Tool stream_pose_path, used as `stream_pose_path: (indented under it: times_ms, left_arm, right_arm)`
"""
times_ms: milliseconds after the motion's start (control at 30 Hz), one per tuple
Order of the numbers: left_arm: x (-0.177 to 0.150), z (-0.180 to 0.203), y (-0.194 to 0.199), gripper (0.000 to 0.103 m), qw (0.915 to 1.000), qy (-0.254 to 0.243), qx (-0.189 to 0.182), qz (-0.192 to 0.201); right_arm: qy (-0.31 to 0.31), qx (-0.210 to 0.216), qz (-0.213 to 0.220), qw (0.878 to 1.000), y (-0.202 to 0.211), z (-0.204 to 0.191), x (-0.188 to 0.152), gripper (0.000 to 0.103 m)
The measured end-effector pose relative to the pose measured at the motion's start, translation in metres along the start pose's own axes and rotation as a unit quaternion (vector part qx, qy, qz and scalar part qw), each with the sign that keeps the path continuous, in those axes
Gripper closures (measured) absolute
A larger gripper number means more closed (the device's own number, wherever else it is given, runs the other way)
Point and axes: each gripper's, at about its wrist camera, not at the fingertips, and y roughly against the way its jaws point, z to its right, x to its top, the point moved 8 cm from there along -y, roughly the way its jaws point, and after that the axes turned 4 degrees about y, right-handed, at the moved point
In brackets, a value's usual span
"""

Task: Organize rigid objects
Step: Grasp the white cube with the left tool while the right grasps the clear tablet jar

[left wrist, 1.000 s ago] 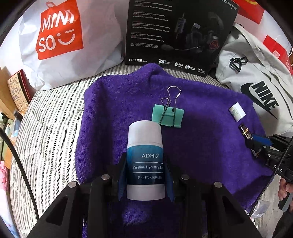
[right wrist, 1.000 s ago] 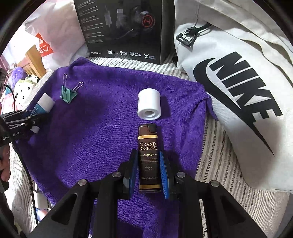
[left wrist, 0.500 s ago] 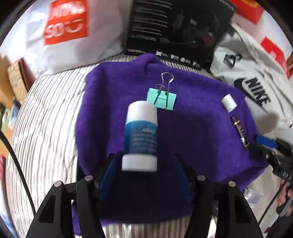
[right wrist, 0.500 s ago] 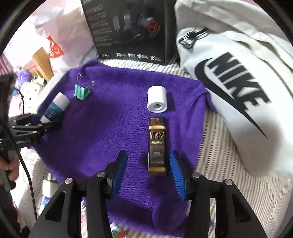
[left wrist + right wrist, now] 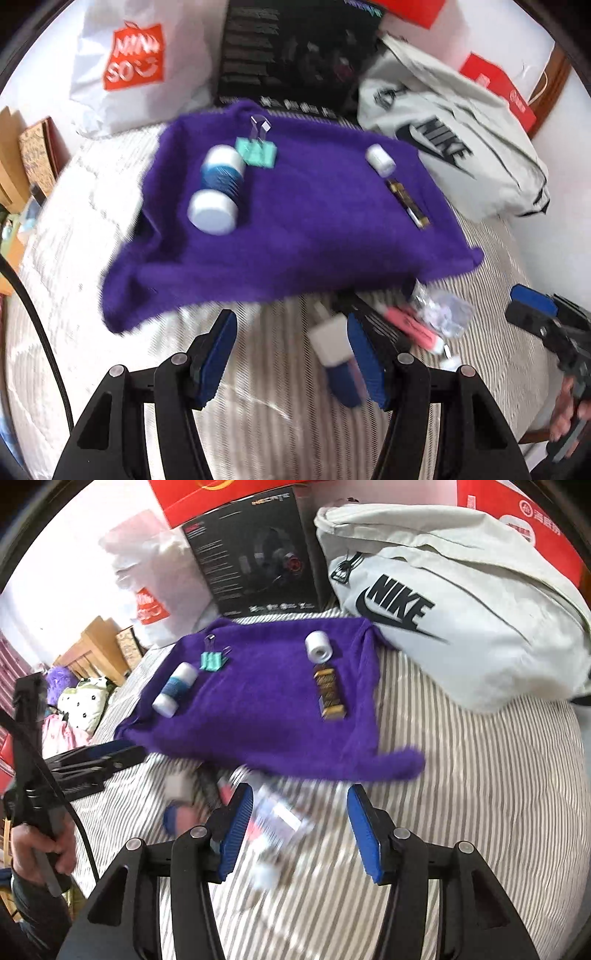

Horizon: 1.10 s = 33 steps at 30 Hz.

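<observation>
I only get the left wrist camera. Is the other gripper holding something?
Observer: No. The right gripper has its jaws wide open, gripping nothing.
Child: Is the white thing by the lighter solid?
Observer: No. The roll shows a hole through its end in the right wrist view.
Child: What's way off to the left side?
Observer: Plush toys, one white with black spots, piled by wooden furniture.

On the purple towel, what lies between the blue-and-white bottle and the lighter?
Nothing: in both wrist views, only bare purple towel lies between the bottle and the lighter. The binder clip sits beyond the bottle's far end.
</observation>
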Motion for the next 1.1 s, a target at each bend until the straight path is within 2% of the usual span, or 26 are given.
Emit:
stream_pose_path:
  times_ms: [67,133,267,367,467,700,767,833,900,1033,1100]
  left_arm:
    - [-0.004,0.008,-0.006,0.043,0.9999,0.001,-0.004,-0.010]
    - [-0.009,0.016,-0.014,0.043,0.9997,0.002,-0.005,-0.023]
    - [-0.014,0.015,-0.032,0.043,0.9985,0.008,0.025,-0.047]
    - [-0.017,0.007,-0.034,0.041,0.9983,0.010,0.034,-0.047]
    - [-0.016,-0.003,-0.031,0.041,0.9972,0.007,0.063,-0.039]
    - [-0.013,0.004,-0.037,0.044,0.9962,-0.023,0.078,-0.031]
    - [-0.010,0.007,-0.038,0.051,0.9962,-0.030,0.078,-0.026]
    - [-0.009,0.008,-0.037,0.067,0.9965,-0.035,0.073,-0.021]
    - [-0.009,0.012,-0.035,0.077,0.9976,-0.039,0.053,-0.020]
    - [-0.014,0.014,-0.036,0.077,0.9973,-0.047,0.052,-0.021]
    - [-0.016,0.014,-0.036,0.077,0.9976,-0.044,0.048,-0.022]
  right_arm:
    - [0.000,0.006,0.002,1.000,0.005,-0.007,-0.009,0.049]
    - [0.000,0.013,0.002,1.000,0.011,-0.013,-0.019,0.045]
    - [0.001,0.015,-0.001,1.000,0.011,-0.017,-0.034,0.044]
    - [-0.001,0.021,-0.008,1.000,0.007,-0.015,-0.042,0.044]
    - [-0.006,0.029,-0.013,0.999,0.002,-0.014,-0.050,0.044]
    - [0.002,0.042,-0.017,0.999,-0.015,-0.010,-0.052,0.044]
    - [0.022,0.034,-0.016,0.999,-0.021,-0.010,-0.045,0.044]
    - [0.044,0.019,-0.013,0.999,-0.025,-0.009,-0.035,0.045]
    - [0.062,0.015,-0.013,0.998,-0.030,-0.010,-0.028,0.046]
    - [0.103,-0.001,-0.021,0.994,-0.043,-0.013,-0.015,0.050]
    - [0.123,0.004,-0.026,0.992,-0.050,-0.016,-0.011,0.057]
